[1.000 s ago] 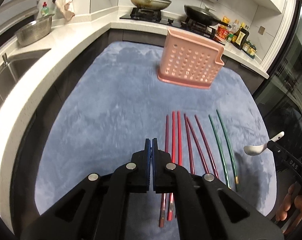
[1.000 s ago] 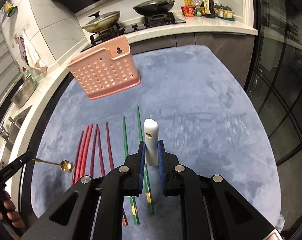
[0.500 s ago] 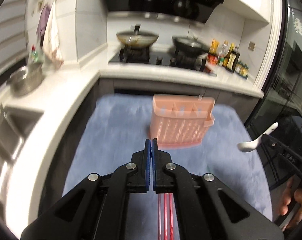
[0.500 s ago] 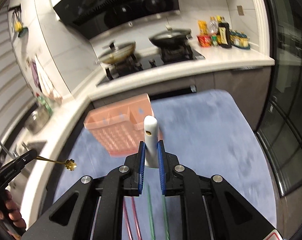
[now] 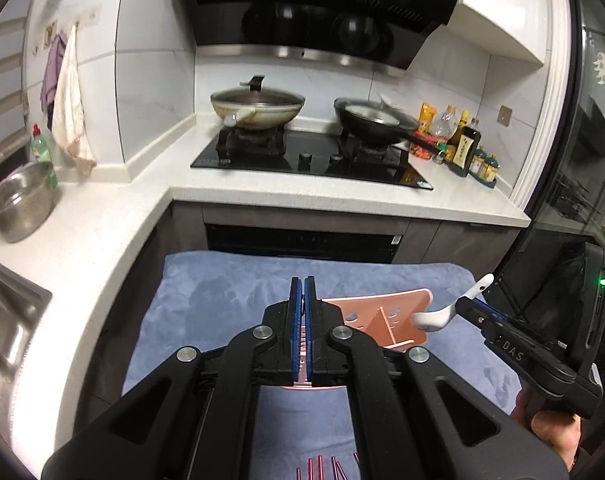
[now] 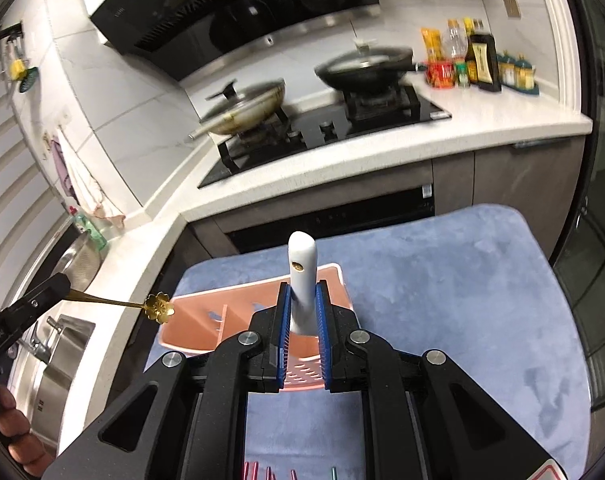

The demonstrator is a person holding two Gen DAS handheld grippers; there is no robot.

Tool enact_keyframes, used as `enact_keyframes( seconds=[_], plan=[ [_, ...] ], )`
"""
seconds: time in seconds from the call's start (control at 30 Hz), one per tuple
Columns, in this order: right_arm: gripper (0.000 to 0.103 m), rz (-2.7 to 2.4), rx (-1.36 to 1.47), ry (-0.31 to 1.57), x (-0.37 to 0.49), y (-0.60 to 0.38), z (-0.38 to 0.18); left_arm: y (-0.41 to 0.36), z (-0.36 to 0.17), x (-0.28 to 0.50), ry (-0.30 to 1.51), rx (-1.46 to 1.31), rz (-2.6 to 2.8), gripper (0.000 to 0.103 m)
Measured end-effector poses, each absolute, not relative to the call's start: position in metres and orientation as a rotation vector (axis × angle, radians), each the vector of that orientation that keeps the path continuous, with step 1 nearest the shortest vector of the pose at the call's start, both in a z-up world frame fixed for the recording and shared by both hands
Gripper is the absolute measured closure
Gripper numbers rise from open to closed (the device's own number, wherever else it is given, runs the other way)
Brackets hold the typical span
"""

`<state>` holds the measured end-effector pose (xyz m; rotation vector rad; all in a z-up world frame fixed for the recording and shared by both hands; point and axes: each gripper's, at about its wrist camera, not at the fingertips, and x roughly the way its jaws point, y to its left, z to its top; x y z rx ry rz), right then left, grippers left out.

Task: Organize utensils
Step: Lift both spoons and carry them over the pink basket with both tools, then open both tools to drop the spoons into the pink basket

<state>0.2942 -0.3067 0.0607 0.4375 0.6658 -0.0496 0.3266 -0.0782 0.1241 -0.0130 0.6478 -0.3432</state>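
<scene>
My left gripper (image 5: 302,284) is shut, and nothing shows between its pads in its own view. The right wrist view shows it (image 6: 60,285) gripping a thin gold spoon (image 6: 158,308) with a flower-shaped end, held over the left part of the pink perforated basket (image 6: 230,312). My right gripper (image 6: 302,292) is shut on a white ceramic spoon (image 6: 302,268), handle pointing up and away. From the left wrist view, that gripper (image 5: 464,305) holds the spoon's bowl (image 5: 432,319) over the basket's right end (image 5: 382,316). Red chopstick tips (image 5: 326,470) peek in at the bottom edge.
The basket stands on a blue mat (image 6: 442,280). Behind it runs a white counter (image 5: 342,196) with a hob and two pans (image 5: 258,108). A steel bowl (image 5: 20,204) and sink (image 5: 6,312) lie to the left, bottles (image 5: 466,148) at back right, and a glass door (image 6: 598,280) on the right.
Both grippers have risen and moved forward from above the chopsticks to above the basket, each still holding its spoon. The chopsticks have slid to the bottom edge of both views.
</scene>
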Motion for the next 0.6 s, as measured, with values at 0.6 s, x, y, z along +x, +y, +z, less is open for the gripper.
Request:
enact_keyframes(
  seconds=[0.6],
  plan=[
    [0.084,-0.071,0.391,0.696,0.295,-0.298,0.042,-0.066,0.095,0.338,0.693,-0.021,-0.276,0.07]
  ],
)
